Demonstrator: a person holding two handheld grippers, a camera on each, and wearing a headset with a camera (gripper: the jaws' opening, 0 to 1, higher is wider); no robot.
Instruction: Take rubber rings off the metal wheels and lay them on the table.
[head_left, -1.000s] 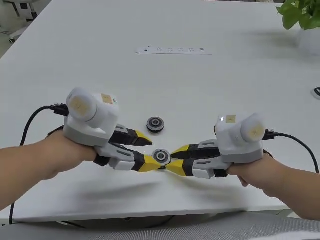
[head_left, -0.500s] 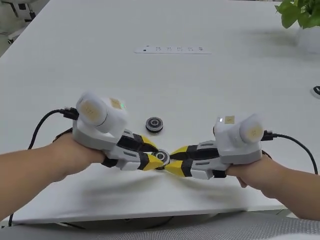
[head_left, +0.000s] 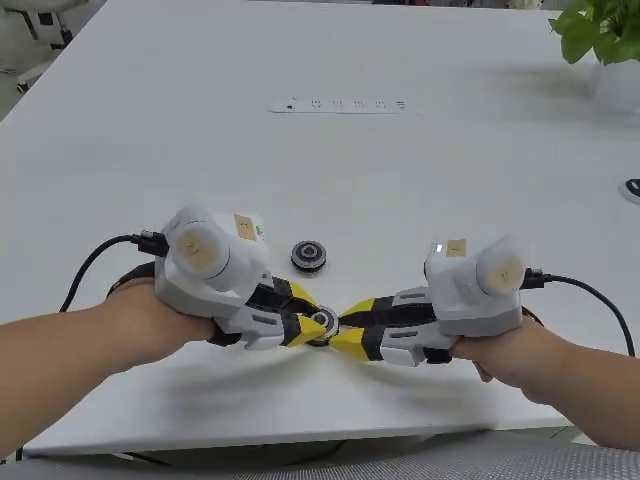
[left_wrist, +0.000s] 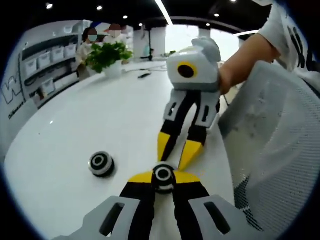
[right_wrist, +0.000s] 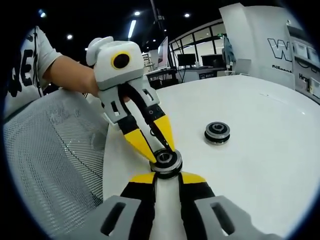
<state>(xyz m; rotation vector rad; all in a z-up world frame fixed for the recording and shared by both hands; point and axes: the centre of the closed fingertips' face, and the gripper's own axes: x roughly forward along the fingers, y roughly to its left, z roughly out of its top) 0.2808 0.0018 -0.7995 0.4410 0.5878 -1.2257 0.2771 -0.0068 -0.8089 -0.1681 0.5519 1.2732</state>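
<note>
- My left claw (head_left: 306, 326) is clenched on the wheel (head_left: 321, 322), with one yellow tip on each side of it. I hold it there so the metal part cannot turn or slip while the other side works
- My right claw (head_left: 343, 334) comes in from the opposite side, tip to tip with the left, and its jaws are pinched onto the same wheel. I think this grip is meant to catch the rubber ring (right_wrist: 178, 161) at the rim, but I cannot tell whether it has the ring alone or the metal too
- I hold the wheel just above the table (head_left: 420, 180), near its front edge and close to my body. I judge that keeps both wrists steady, and a freed ring would land on the table close by
- The claws point at each other so that they can pull in opposite directions, one bracing and one peeling
- A second wheel (head_left: 309, 255) lies flat on the table just beyond my claws, with its dark ring on, waiting its turn
- A power strip (head_left: 345, 104) lies well behind it, out of the way
- The ring looks snug, so I expect it to stretch before it lets go
</note>
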